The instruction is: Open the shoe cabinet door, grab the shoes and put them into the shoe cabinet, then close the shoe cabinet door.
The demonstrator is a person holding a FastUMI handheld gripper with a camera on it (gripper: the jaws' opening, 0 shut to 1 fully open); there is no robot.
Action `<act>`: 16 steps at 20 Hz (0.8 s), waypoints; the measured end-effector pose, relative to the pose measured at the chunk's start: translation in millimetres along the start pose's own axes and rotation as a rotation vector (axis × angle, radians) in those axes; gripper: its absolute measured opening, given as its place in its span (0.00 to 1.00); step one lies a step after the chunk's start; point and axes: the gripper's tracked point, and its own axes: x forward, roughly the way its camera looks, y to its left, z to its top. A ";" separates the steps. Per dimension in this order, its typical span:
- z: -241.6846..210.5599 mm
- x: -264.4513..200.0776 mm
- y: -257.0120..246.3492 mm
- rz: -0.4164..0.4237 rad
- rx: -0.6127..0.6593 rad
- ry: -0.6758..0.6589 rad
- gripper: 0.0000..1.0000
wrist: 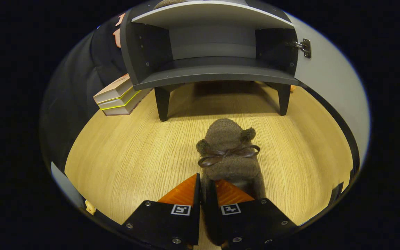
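Gripper (207,184) clamped on a furry slipper (228,152).
Jaws pinch its heel edge; the cabinet (214,74) stands open beyond, on the wooden floor (134,152).

Sharp, evenly lit, edges bowed; dark shadow under the cabinet (214,74).

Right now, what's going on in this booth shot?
A handheld gripper is shut on the heel edge of a fuzzy brown slipper with a ribbon bow, over the wooden floor. Beyond it the dark shoe cabinet stands with its door swung open to the right, shelves bare. A stack of books lies beside the cabinet's left leg. The slipper isn't inside yet.
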 end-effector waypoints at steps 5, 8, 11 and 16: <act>5.1 10.0 -3.8 0.002 0.035 -0.009 0.10; 10.7 -2.5 -9.9 -0.006 0.035 -0.021 0.06; 23.1 -30.4 -17.1 -0.014 0.047 -0.042 0.06; 61.8 -87.2 -28.4 -0.024 0.046 -0.108 0.06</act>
